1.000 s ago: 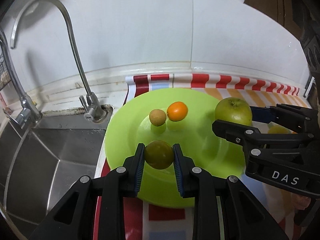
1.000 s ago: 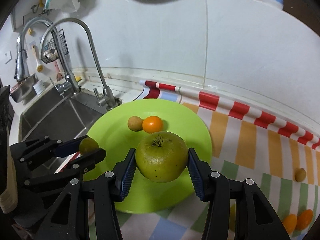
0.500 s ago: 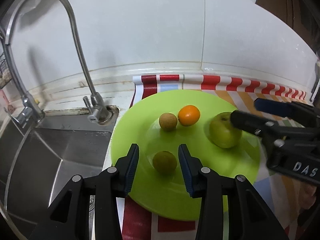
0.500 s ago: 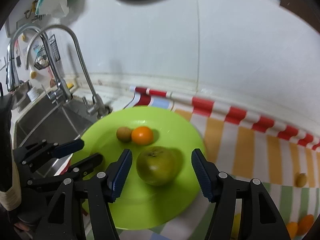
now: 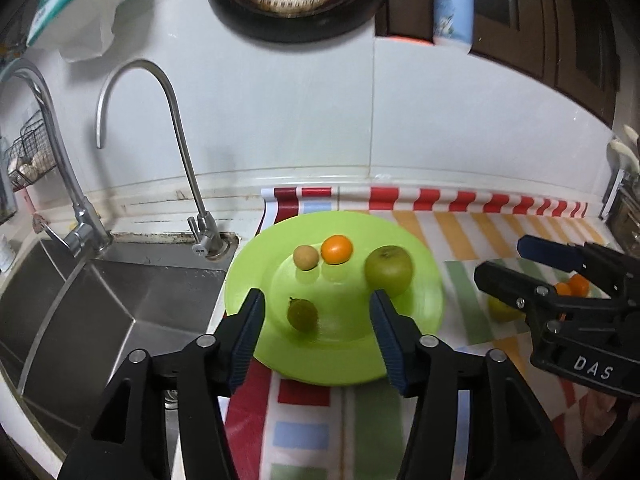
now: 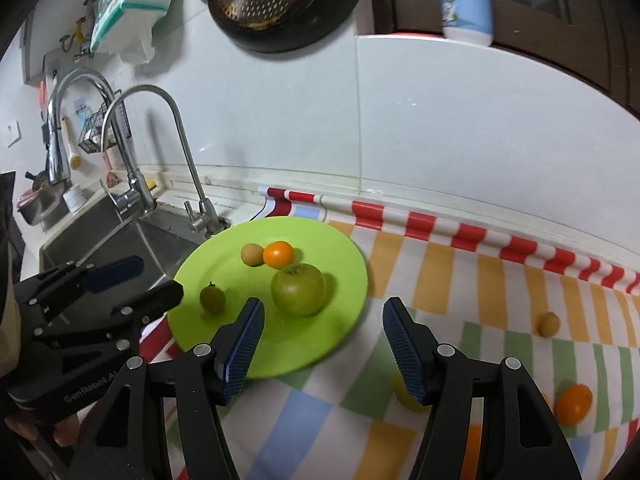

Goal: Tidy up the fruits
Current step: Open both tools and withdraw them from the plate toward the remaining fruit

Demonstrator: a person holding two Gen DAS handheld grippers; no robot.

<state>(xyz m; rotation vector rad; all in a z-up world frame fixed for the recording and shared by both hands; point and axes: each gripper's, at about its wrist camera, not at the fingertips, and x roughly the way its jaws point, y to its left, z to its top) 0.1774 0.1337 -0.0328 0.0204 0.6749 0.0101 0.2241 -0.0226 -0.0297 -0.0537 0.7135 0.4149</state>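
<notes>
— While we hold both tools over the counter, what's gripped?
— Nothing: our left gripper (image 5: 316, 322) and right gripper (image 6: 322, 344) gape wide.
— And the fruit?
— On the green plate (image 6: 340, 240) we see the apple (image 6: 298, 289), small green fruit (image 6: 212, 298), orange (image 6: 278, 254) and tan fruit (image 6: 251, 254).

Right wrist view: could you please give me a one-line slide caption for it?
Open right gripper above a green plate holding four fruits, more fruit waiting on the striped cloth.
</notes>
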